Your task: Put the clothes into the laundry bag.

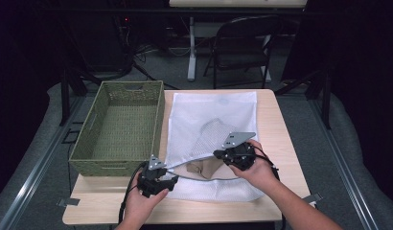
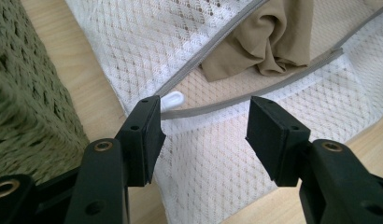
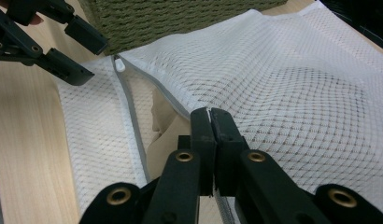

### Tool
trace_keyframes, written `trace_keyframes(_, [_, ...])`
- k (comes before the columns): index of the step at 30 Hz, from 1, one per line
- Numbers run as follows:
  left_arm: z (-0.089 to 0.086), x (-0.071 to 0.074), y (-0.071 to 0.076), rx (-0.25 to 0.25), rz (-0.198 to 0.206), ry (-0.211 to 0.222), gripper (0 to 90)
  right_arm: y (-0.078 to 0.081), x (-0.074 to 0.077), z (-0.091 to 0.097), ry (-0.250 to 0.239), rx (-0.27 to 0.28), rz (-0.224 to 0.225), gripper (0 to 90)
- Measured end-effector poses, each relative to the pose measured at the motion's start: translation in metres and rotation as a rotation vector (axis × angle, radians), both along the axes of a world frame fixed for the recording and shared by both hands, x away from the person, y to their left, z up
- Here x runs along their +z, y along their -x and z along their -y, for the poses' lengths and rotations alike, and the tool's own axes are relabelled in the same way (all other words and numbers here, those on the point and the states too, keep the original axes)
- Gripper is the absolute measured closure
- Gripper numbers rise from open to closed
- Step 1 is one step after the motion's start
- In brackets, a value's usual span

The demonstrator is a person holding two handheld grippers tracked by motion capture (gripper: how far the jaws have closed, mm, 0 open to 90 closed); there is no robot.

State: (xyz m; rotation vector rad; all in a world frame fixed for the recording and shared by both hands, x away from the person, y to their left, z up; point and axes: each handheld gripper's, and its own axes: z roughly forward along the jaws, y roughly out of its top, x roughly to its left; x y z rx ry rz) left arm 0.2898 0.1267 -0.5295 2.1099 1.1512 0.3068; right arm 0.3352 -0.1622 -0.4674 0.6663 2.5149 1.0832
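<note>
A white mesh laundry bag (image 1: pixel 213 115) lies flat on the wooden table, its grey zipper open along the near side. A tan cloth (image 2: pixel 269 42) sits inside the opening. My right gripper (image 3: pixel 210 119) is shut on the upper zipper edge of the bag and lifts it a little. My left gripper (image 2: pixel 203 133) is open at the bag's left corner. The white zipper pull (image 2: pixel 173 99) lies just beyond its left pad and nothing is pressed between the pads. In the high view the left gripper (image 1: pixel 169 181) is near the front edge and the right gripper (image 1: pixel 219 154) over the bag's middle.
A green woven basket (image 1: pixel 120 127) stands empty on the table's left half, right beside the bag and close to the left gripper. Bare tabletop (image 1: pixel 276 191) runs along the front and right edges. A folding chair (image 1: pixel 242 43) stands beyond the table.
</note>
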Motion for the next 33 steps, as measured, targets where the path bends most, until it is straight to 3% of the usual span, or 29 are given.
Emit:
trace_keyframes(11, [-0.006, -0.008, 0.003, 0.011, -0.027, 0.022, 45.0, 0.006, -0.019, -0.002, -0.002, -0.002, -0.029, 88.3])
trace_keyframes(18, [-0.003, -0.013, 0.002, 0.003, -0.022, -0.007, 45.2, 0.009, -0.026, -0.003, -0.024, 0.0, -0.04, 86.0])
trace_keyframes(21, [-0.004, -0.013, 0.001, -0.004, -0.029, -0.008, 45.2, 0.011, -0.026, -0.003, -0.027, -0.008, -0.011, 81.2])
trace_keyframes(33, [-0.008, -0.015, -0.002, 0.011, -0.032, -0.002, 45.1, 0.02, -0.027, 0.004, -0.047, -0.056, 0.03, 68.2])
